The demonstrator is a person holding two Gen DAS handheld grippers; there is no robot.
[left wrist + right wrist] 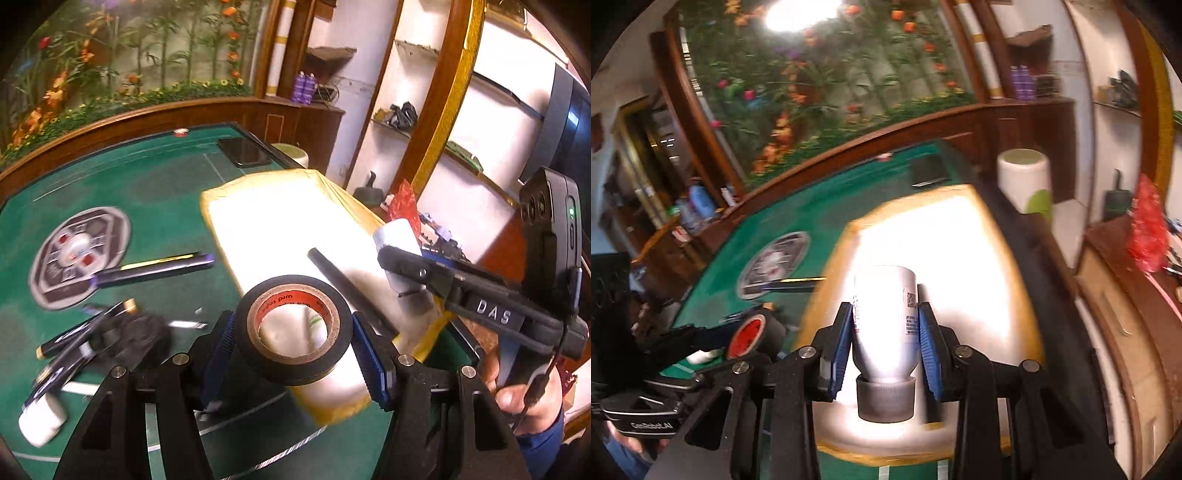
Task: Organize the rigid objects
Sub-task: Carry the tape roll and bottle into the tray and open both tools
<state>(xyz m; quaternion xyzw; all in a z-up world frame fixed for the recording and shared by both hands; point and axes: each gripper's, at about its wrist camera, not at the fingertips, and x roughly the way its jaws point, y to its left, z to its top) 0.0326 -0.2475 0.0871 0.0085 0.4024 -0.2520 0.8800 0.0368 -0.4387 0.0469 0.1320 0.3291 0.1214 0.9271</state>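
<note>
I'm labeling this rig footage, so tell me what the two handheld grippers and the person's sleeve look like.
Both grippers are black plastic with silver bolts and ribbed blue finger pads. The right gripper bears white "DAS" lettering, a thin black cable and a green status light. The left gripper carries "GenRobot.AI" lettering. The sleeve is blue.

The premises were a home games room: a green felt mahjong table (155,184), a floral wall mural (129,55), and cluttered wooden shelving (402,122).

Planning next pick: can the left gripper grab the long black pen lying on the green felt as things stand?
Probably not: the left gripper is shut on a black tape roll, so nothing else fits. The long black pen itself lies uncovered on the green felt.
</note>
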